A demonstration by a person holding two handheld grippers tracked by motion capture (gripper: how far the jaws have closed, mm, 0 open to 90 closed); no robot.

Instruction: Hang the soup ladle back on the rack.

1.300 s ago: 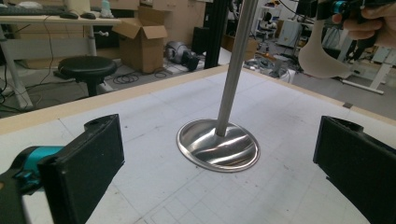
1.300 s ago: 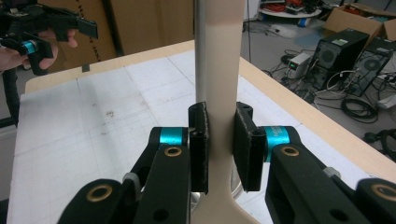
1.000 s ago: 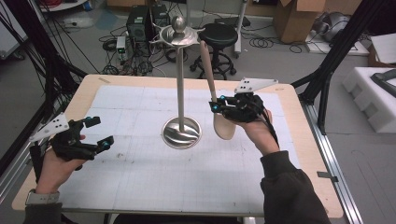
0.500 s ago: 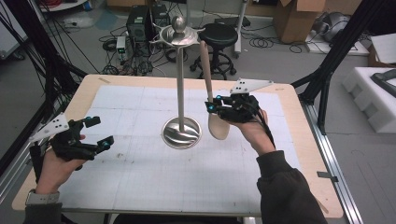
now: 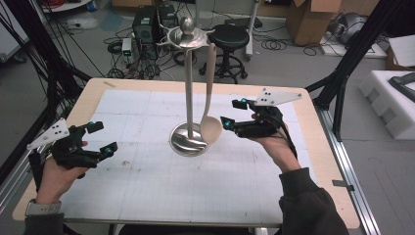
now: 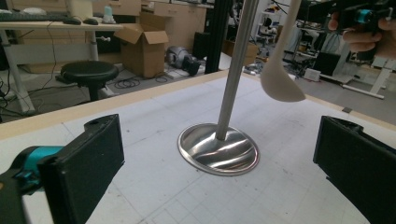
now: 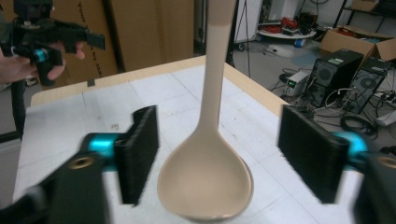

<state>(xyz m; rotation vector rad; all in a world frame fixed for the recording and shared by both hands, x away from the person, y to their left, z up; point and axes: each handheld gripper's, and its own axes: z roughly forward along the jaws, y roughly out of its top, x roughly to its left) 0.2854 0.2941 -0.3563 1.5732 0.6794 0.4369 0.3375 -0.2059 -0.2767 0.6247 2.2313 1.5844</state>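
A beige ladle [image 5: 211, 128] hangs by its handle from the top of a metal stand [image 5: 189, 83], with its bowl just above the stand's round base. My right gripper [image 5: 233, 113] sits just right of the bowl; its jaws have just been opening and now stand wide. In the right gripper view the ladle [image 7: 205, 182] hangs between the pads [image 7: 140, 154] without touching either. My left gripper [image 5: 103, 138] rests at the table's left side, open with nothing between its jaws. In the left gripper view the stand base [image 6: 218, 149] and the ladle [image 6: 280, 84] lie ahead.
The wooden table [image 5: 318, 147] carries a white gridded mat. Behind its far edge stand a black stool [image 5: 234, 36] and computer towers [image 5: 147, 22]. Black frame posts flank the table, and white foam blocks [image 5: 386, 93] lie on the right.
The right gripper's jaws have opened off the ladle. The ladle's bowl has swung left toward the stand's pole and hangs steeper. The left gripper has not moved.
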